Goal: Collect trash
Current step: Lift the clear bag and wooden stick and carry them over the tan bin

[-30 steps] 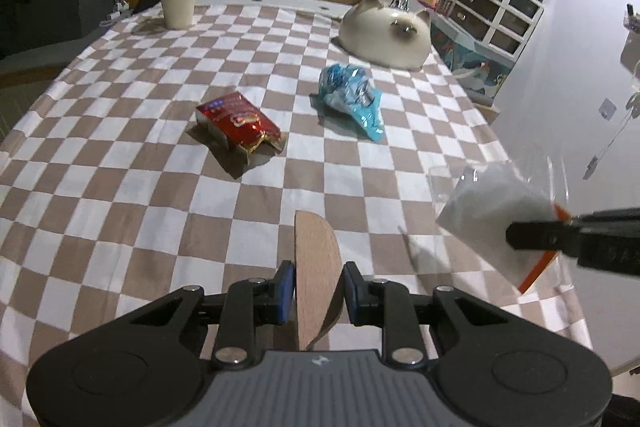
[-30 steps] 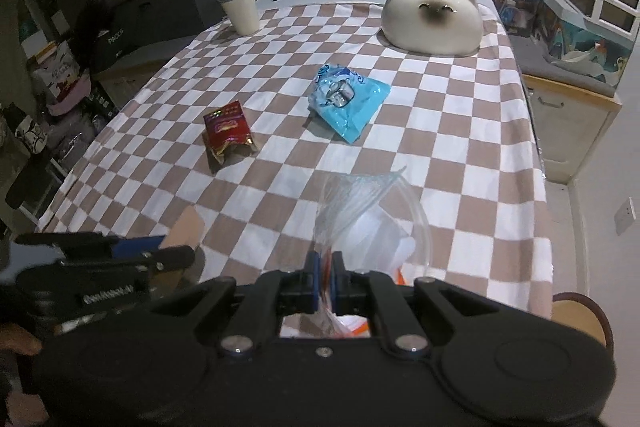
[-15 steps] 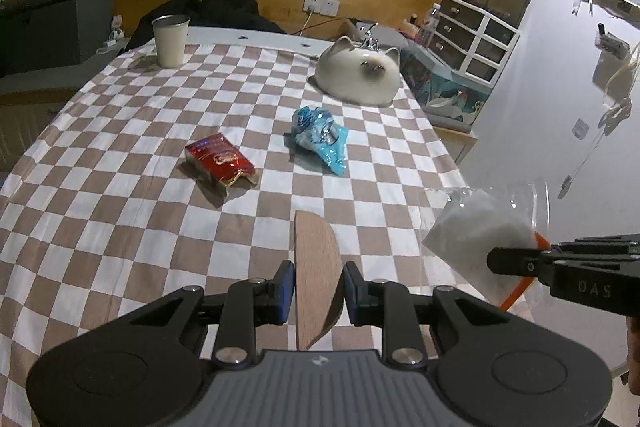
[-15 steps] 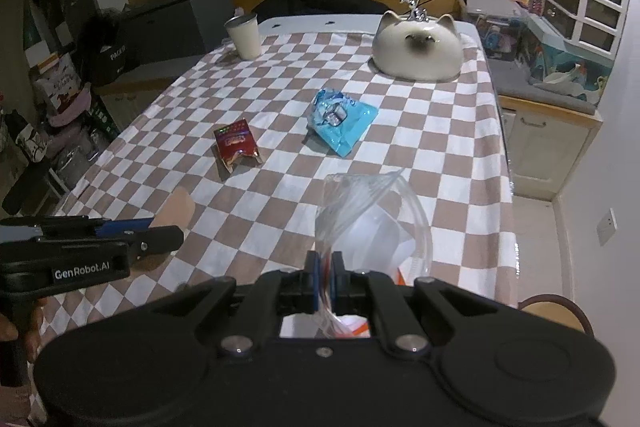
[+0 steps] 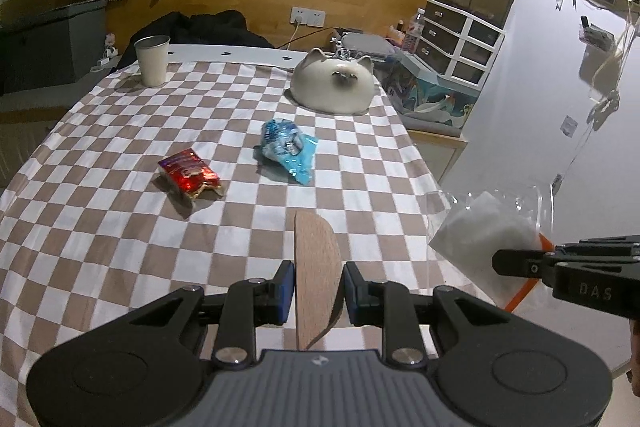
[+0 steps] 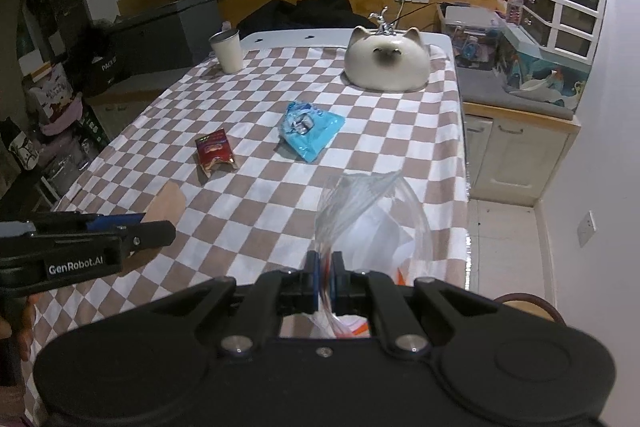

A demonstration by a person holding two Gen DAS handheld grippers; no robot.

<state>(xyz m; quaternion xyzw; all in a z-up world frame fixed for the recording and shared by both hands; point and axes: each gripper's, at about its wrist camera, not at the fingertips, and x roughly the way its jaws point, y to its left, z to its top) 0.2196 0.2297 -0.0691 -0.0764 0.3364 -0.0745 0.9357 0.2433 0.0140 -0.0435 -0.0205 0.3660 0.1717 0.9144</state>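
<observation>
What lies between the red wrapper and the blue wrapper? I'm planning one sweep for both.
Nothing: only bare checkered tablecloth separates the red wrapper from the blue wrapper. Both wrist views show this gap.

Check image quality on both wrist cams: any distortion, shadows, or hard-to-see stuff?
Left wrist view: strong fisheye bowing of the checkered tablecloth; the red wrapper casts a shadow toward the camera. Right wrist view: dark vignetted corners, dim room to the left; the clear plastic bag is see-through with faint glare, edges hard to trace.
</observation>
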